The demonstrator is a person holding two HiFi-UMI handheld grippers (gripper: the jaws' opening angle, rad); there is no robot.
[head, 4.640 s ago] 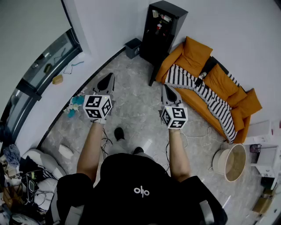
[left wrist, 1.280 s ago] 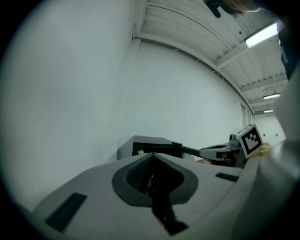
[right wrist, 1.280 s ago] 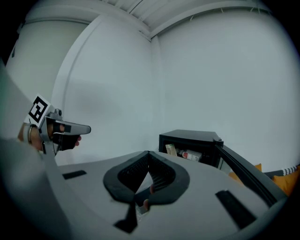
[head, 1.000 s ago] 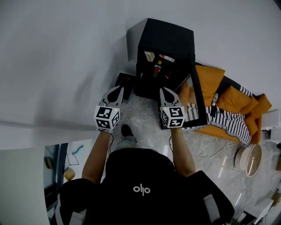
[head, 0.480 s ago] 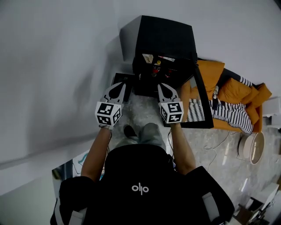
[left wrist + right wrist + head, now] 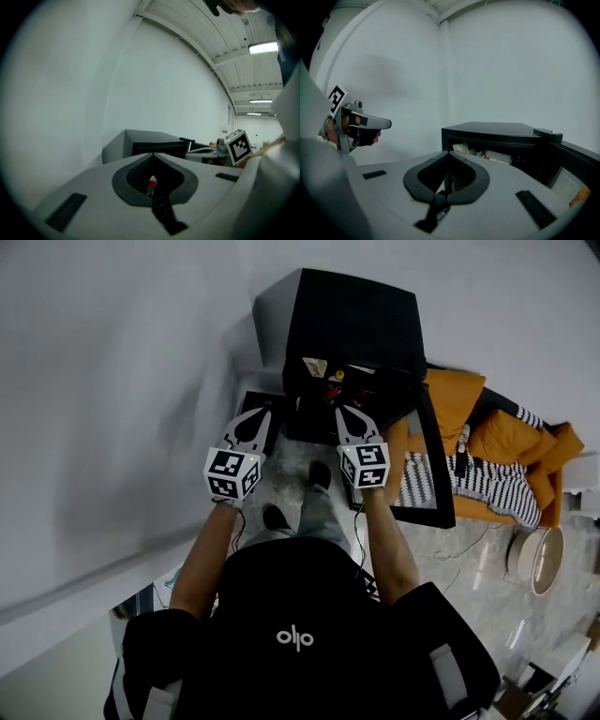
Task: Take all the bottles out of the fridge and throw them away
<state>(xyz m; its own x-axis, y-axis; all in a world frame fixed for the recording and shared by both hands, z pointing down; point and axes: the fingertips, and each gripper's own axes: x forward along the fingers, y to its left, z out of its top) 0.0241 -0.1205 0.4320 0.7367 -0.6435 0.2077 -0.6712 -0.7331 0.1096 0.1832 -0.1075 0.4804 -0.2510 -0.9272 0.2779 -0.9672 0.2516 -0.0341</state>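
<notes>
Left gripper (image 6: 251, 420) and right gripper (image 6: 348, 414), jaws pressed together and empty, face the open fridge (image 6: 352, 324); unopened jaws could topple the bottles (image 6: 330, 383).

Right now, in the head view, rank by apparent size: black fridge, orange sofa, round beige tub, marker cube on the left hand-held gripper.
1. black fridge
2. orange sofa, partly hidden
3. round beige tub and the marker cube of the left hand-held gripper look alike; the cube is nearer the camera, so unranked.
</notes>
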